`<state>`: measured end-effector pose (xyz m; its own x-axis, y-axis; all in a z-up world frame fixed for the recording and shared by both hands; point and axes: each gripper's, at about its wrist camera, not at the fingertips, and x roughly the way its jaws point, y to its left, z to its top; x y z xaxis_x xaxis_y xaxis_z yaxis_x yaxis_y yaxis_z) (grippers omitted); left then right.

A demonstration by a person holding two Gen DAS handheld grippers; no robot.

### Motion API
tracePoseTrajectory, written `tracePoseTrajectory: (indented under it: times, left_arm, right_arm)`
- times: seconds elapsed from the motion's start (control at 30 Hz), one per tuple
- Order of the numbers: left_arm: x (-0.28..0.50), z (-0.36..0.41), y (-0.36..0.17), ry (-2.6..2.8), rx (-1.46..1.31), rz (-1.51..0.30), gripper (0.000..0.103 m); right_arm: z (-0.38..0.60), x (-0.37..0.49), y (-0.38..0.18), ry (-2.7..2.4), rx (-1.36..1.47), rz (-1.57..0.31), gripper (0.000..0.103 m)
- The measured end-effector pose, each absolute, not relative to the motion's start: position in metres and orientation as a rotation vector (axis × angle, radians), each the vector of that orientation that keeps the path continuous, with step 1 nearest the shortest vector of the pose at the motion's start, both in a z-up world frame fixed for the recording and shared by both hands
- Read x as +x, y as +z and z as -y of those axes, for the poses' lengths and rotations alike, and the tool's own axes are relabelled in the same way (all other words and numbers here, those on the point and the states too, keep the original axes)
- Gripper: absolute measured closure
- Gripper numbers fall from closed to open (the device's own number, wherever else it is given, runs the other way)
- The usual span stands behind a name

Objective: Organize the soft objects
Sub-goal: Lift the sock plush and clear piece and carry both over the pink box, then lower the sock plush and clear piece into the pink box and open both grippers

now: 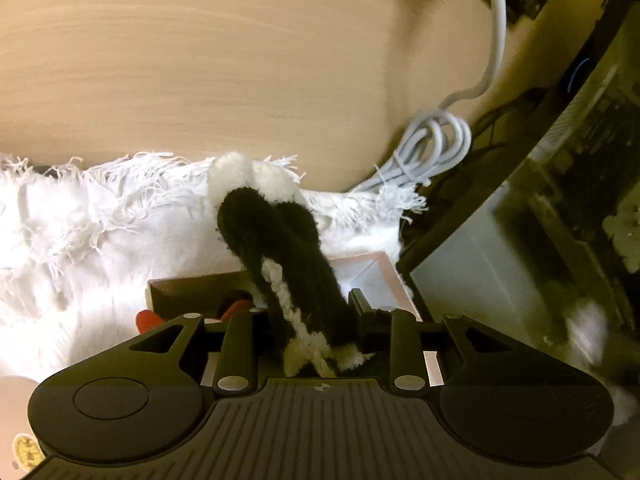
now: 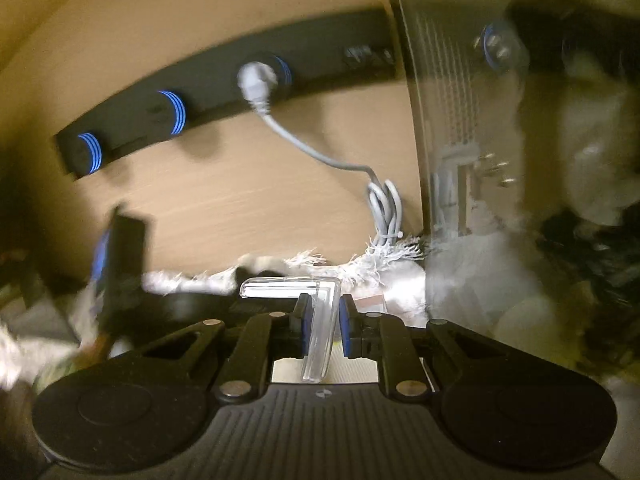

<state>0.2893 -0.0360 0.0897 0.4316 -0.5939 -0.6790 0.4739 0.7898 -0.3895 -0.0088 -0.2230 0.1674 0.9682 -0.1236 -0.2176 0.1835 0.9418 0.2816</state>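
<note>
Left hand-held gripper [image 1: 316, 320] pinches black-and-white fuzzy socks [image 1: 280, 248] mid-frame, light, floppy, best gripped w/ bunched middle; right hand-held gripper [image 2: 323, 322] clamps clear plastic piece [image 2: 320, 320].

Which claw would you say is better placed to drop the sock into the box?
Left: the left claw already grips the black-and-white sock above the open box; the right claw is occupied with a clear plastic piece.
</note>
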Motion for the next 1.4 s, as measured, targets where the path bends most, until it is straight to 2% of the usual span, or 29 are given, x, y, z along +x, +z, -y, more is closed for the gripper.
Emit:
tracePoseTrajectory:
  times: [0.2,0.23,0.27,0.4,0.47,0.53,0.73,0.93,1.03,1.2,1.33,1.4]
  left_arm:
    - [0.295,0.022,0.102,-0.771,-0.208,-0.954,0.071]
    - [0.296,0.020,0.102,-0.791,-0.211,-0.982,0.071]
    - [0.296,0.020,0.103,-0.805,-0.200,-1.005,0.071]
    - [0.284,0.026,0.104,-0.806,-0.050,-1.001,0.073]
    - [0.282,0.029,0.104,-0.807,-0.026,-0.995,0.074]
    - [0.285,0.032,0.101,-0.809,-0.057,-1.015,0.076]
    - [0.281,0.065,0.091,-0.866,-0.006,-1.077,0.076]
    - [0.271,0.032,0.129,-0.804,-0.019,-0.945,0.075]
    - [0.265,0.017,0.146,-0.802,-0.099,-0.880,0.079]
    - [0.255,0.040,0.120,-0.784,0.020,-0.999,0.084]
    - [0.247,0.043,0.097,-0.792,0.049,-1.005,0.084]
    - [0.248,0.043,0.094,-0.788,0.034,-0.996,0.084]
  right_arm:
    - [0.241,0.074,0.162,-0.192,0.408,-0.368,0.088]
    - [0.245,0.079,0.157,-0.190,0.421,-0.383,0.085]
    - [0.247,0.079,0.152,-0.200,0.426,-0.386,0.080]
    - [0.242,0.050,0.142,-0.177,0.416,-0.314,0.077]
    - [0.230,0.028,0.133,-0.098,0.373,-0.265,0.065]
    - [0.213,0.014,0.123,-0.042,0.323,-0.248,0.059]
    - [0.174,0.040,0.090,-0.118,0.131,-0.338,0.060]
    - [0.195,0.040,0.078,-0.091,0.207,-0.335,0.060]
    - [0.190,0.043,0.077,-0.084,0.195,-0.327,0.060]
    - [0.191,0.035,0.085,-0.061,0.187,-0.299,0.060]
    - [0.209,-0.007,0.087,-0.072,0.296,-0.200,0.060]
    - [0.213,-0.012,0.082,-0.084,0.316,-0.210,0.058]
